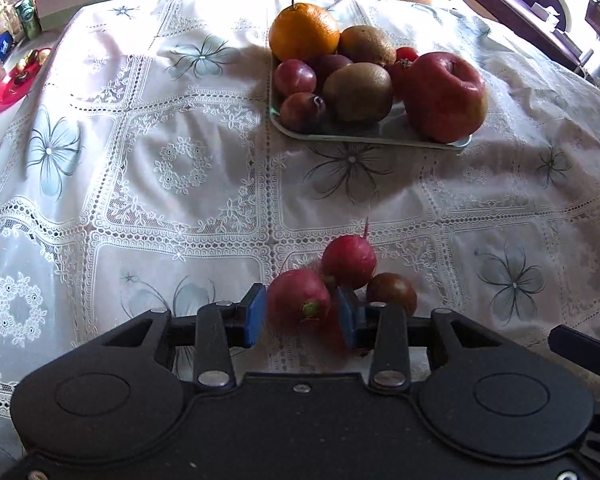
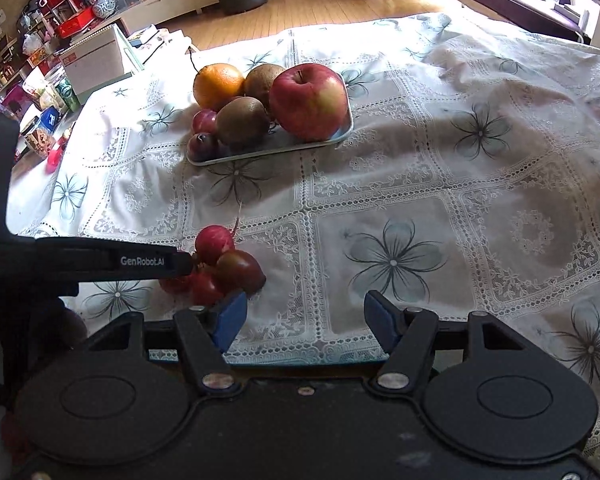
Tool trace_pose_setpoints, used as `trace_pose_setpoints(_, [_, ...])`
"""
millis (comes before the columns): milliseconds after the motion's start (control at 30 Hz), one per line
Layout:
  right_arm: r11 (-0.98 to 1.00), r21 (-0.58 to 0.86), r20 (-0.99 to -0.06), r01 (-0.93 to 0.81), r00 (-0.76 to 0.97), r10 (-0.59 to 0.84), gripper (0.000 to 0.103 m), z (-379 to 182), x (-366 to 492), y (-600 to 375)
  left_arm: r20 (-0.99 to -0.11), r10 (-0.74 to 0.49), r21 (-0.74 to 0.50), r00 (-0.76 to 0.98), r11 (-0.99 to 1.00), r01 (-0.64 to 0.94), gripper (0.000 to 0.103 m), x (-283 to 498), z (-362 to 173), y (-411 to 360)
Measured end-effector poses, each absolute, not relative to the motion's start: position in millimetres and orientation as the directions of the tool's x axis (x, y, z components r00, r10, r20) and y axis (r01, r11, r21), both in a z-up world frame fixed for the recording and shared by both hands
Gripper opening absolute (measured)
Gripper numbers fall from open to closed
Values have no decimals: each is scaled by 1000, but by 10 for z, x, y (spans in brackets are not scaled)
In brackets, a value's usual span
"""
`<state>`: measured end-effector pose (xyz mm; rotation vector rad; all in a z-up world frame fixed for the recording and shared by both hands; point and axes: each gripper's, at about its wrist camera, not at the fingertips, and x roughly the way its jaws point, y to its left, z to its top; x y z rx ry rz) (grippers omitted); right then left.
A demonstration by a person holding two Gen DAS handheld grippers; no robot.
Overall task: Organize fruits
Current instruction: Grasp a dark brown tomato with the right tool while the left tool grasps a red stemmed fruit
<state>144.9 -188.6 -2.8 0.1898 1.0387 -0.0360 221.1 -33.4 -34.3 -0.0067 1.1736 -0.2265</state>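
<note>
A pale green tray point(image 1: 380, 140) point(image 2: 260, 154) holds an orange point(image 1: 304, 32), two kiwis point(image 1: 358, 92), plums point(image 1: 294, 78), small tomatoes and a big red apple point(image 1: 444, 96) point(image 2: 308, 100). Near the front edge lies a cluster: a red radish point(image 1: 296, 300), a second radish point(image 1: 348, 262) point(image 2: 214, 242) and a dark tomato point(image 1: 392, 292) point(image 2: 240, 272). My left gripper point(image 1: 302, 316) has its blue pads pressed on both sides of the near radish. My right gripper point(image 2: 305, 320) is open over bare cloth, just right of the cluster.
A white lace tablecloth point(image 1: 160, 160) with flower prints covers the table. A red plate point(image 1: 10, 88), jars and a cardboard box point(image 2: 94, 60) crowd the far left. The left gripper's finger point(image 2: 156, 262) reaches in from the left in the right wrist view.
</note>
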Motion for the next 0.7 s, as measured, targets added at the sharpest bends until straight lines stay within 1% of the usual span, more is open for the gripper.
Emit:
trace_pose_setpoints(33, [983, 142, -859, 113, 507, 66, 68, -37, 1462, -1878, -915, -167, -113, 369, 980, 162, 54, 2228, -369, -312])
trace_pose_setpoints(133, [984, 147, -860, 103, 504, 76, 68, -67, 1519, -1844, -906, -214, -178, 364, 975, 130, 56, 2288, -383, -122])
trace_pose_setpoints(200, [984, 147, -861, 96, 502, 79, 68, -91, 1567, -1812, -901, -207, -189, 381, 978, 87, 56, 2316, -338, 25])
trace_pose_setpoints(233, [985, 147, -863, 95, 499, 80, 68, -103, 1593, -1795, -901, -172, -161, 398, 985, 61, 56, 2329, -311, 87])
trace_pose_setpoints(300, [985, 147, -866, 94, 493, 82, 68, -131, 1643, -1758, -903, -57, -63, 426, 998, 2, 51, 2365, -281, 188])
trace_pose_setpoints(367, [985, 147, -870, 90, 485, 86, 68, -160, 1691, -1712, -901, -7, -24, 434, 999, -35, 49, 2391, -278, 313])
trace_pose_setpoints(500, [987, 137, -881, 81, 465, 85, 68, -230, 1787, -1626, -907, -58, -89, 417, 994, -55, 49, 2382, -287, 529])
trace_pose_setpoints(700, [986, 121, -899, 112, 435, 61, 67, -373, 1947, -1586, -906, -58, -80, 420, 996, -35, 49, 2336, -319, 535])
